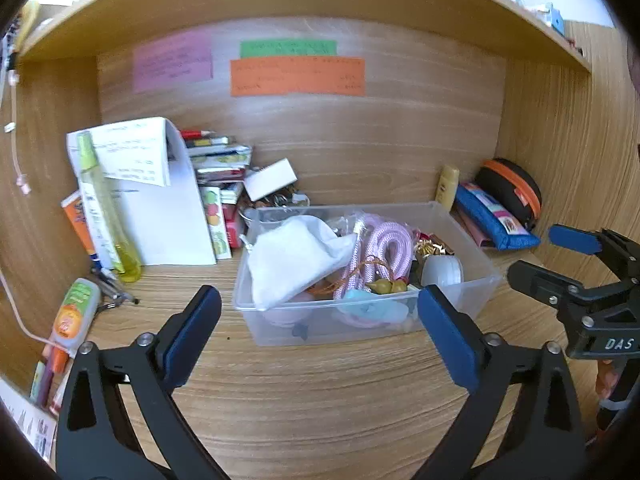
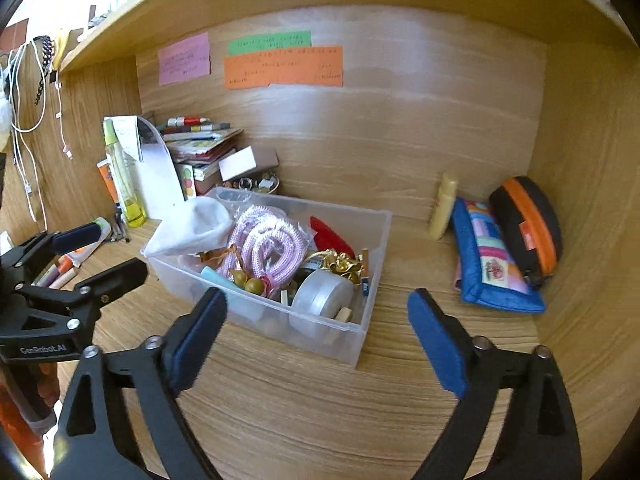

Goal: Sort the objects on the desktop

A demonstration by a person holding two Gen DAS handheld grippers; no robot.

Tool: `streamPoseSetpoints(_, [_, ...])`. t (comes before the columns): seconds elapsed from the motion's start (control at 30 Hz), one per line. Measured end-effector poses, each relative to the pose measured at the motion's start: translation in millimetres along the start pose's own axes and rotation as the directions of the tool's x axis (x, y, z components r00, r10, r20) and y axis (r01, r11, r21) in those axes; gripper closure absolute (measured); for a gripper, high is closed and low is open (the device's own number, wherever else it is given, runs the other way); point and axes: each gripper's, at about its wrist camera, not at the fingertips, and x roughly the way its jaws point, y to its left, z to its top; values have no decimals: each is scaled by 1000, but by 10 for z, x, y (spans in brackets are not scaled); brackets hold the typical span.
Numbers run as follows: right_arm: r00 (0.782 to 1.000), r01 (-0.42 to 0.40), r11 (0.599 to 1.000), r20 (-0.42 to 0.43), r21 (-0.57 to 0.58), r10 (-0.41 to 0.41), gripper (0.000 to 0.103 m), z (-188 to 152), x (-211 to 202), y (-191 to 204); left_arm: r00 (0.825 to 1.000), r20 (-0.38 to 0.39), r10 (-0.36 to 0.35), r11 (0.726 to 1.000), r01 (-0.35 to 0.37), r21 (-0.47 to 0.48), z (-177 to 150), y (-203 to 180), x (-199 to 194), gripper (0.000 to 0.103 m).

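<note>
The left gripper [image 1: 320, 330] is held low over the bench [image 1: 320, 400] with its jaws spread wide and nothing between them. The right gripper [image 2: 318, 330] is likewise spread wide and empty.

A clear plastic bin [image 1: 460, 296] stands just ahead of both grippers, roughly centred between the jaws of the left one and slightly to the left of centre for the right one. It is seen to hold a white cloth pouch [image 1: 296, 260], a coiled pink cord [image 2: 268, 244], a roll of clear tape [image 2: 324, 296] and other small items.

Loose objects lie outside the bin:
- A blue pouch [image 2: 492, 264], a black and orange case [image 2: 528, 224] and a small yellow bottle [image 2: 444, 204] lie ahead and to the right of the right gripper.
- A green-capped tube [image 1: 76, 312], pens [image 1: 116, 288] and a tall yellow spray bottle [image 1: 100, 208] lie to the left of the left gripper.

The step in hand cannot be settled. The scene fits a pause between placements into the bin as well as a completed sort with both grippers drawn back. Were another object to be collected, a sideways reach away from the bin would be required, as nothing loose lies between either gripper's jaws.
</note>
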Motion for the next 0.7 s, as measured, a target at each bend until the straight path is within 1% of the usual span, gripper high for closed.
streamPoseSetpoints(0.07, [999, 19, 1000, 33, -2, -19, 0, -13, -101, 25, 1000, 19, 16, 1000, -16, -3, -11, -2, -84, 2])
streamPoseSetpoints(0.27, [994, 61, 998, 87, -7, -61, 0, -66, -349, 94, 997, 62, 48, 999, -48, -12, -59, -27, -271, 2])
streamPoseSetpoints(0.4, [990, 69, 998, 120, -4, -69, 0, -102, -488, 120, 995, 77, 59, 998, -58, -18, -88, -67, -320, 2])
streamPoseSetpoints(0.53, [990, 72, 997, 123, 0, -72, 0, -120, -529, 103, 997, 66, 47, 999, -46, -14, -114, -105, -303, 2])
streamPoseSetpoints(0.7, [991, 79, 997, 105, 7, -79, 0, -135, -491, 57, 997, 69, 36, 999, -37, 6, -147, -147, -284, 2])
